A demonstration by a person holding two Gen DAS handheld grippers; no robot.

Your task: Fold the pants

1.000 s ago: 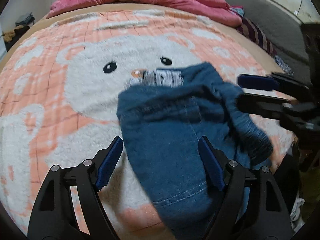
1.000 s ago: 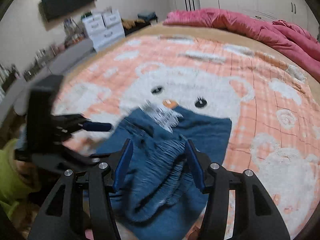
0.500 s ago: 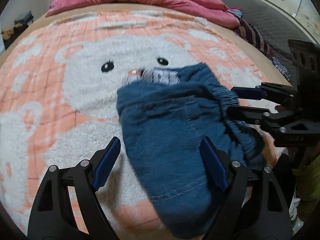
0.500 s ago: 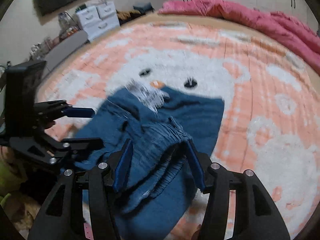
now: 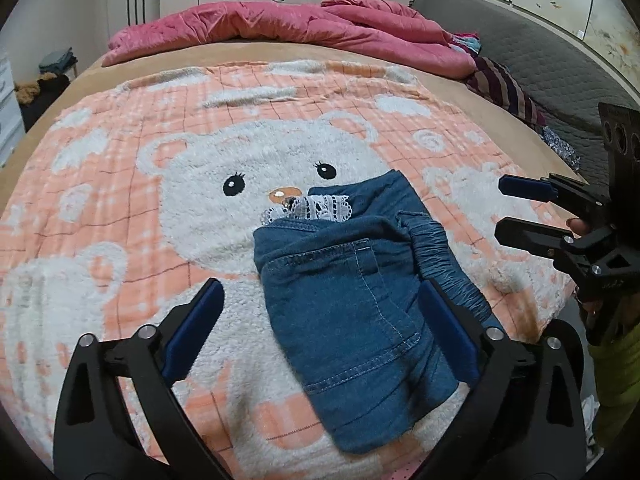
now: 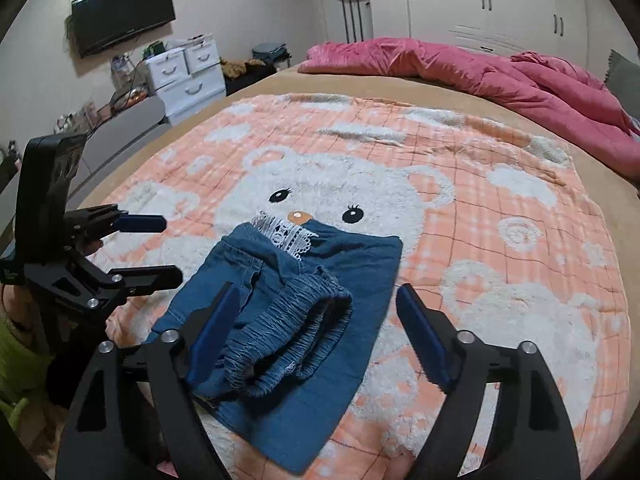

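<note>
Bedroom with white wardrobes [image 6: 484, 4], a wall television [image 6: 122, 10] and white drawers [image 6: 188, 74]. Wide bed [image 5: 248, 50] under a fluffy peach blanket [image 5: 120, 200] with a white bear, a crumpled pink quilt [image 5: 280, 26] along the far side. Folded blue denim pants [image 5: 352, 304], lace trim [image 5: 308, 209] and gathered elastic waistband [image 6: 288, 332], flat on the blanket near its front edge. Left claw [image 5: 320, 332] and right claw [image 6: 316, 336] both spreading wide, empty, pads clear of the cloth. Sharper than half a second back, pants settled, no longer lifted.
</note>
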